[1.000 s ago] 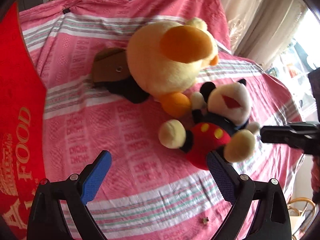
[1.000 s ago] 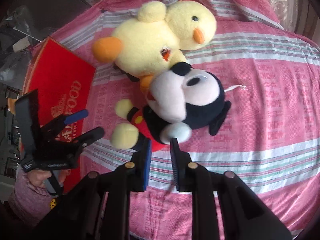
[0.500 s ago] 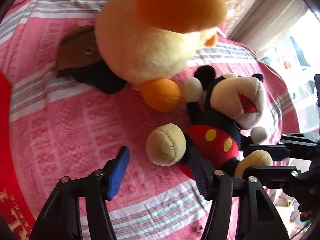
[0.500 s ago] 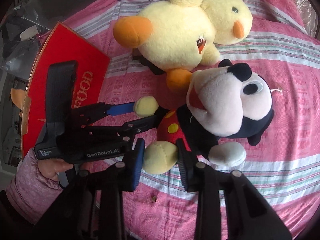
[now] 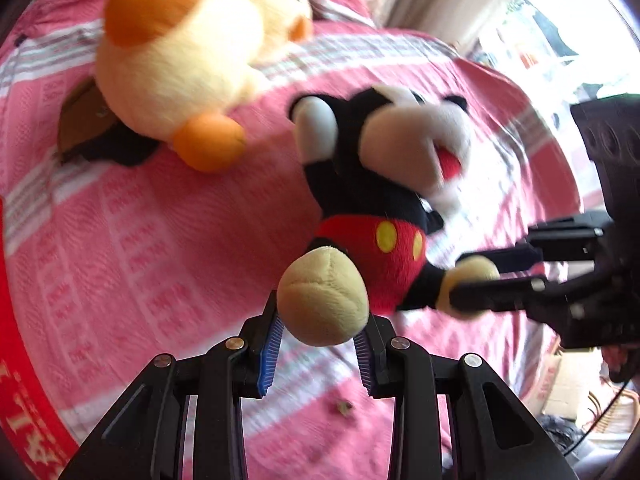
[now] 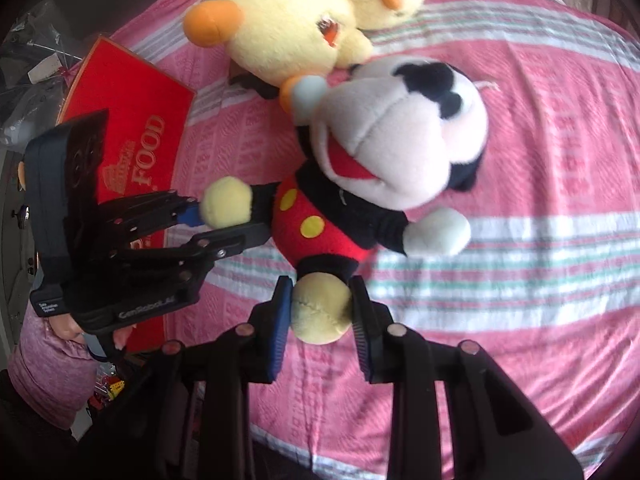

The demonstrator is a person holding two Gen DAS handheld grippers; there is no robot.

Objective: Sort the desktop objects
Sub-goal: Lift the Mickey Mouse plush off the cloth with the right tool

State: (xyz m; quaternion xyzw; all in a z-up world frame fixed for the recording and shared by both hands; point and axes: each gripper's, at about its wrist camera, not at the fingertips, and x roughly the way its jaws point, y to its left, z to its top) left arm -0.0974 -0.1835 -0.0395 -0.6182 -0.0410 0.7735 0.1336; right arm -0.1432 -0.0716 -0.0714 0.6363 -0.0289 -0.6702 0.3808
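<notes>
We see the left hand-held gripper (image 5: 320, 344) closing on one yellow foot of the mouse toy (image 5: 372, 208), the right hand-held gripper (image 6: 320, 316) closing on its other foot, yellow duck toy (image 6: 296, 28) just beside, pink striped cloth (image 6: 540, 160) beneath

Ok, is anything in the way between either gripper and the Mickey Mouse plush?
Nothing visible. Left gripper and right gripper are each closing with a yellow foot of the Mickey Mouse plush between their fingers; the duck plush lies beyond it.
</notes>
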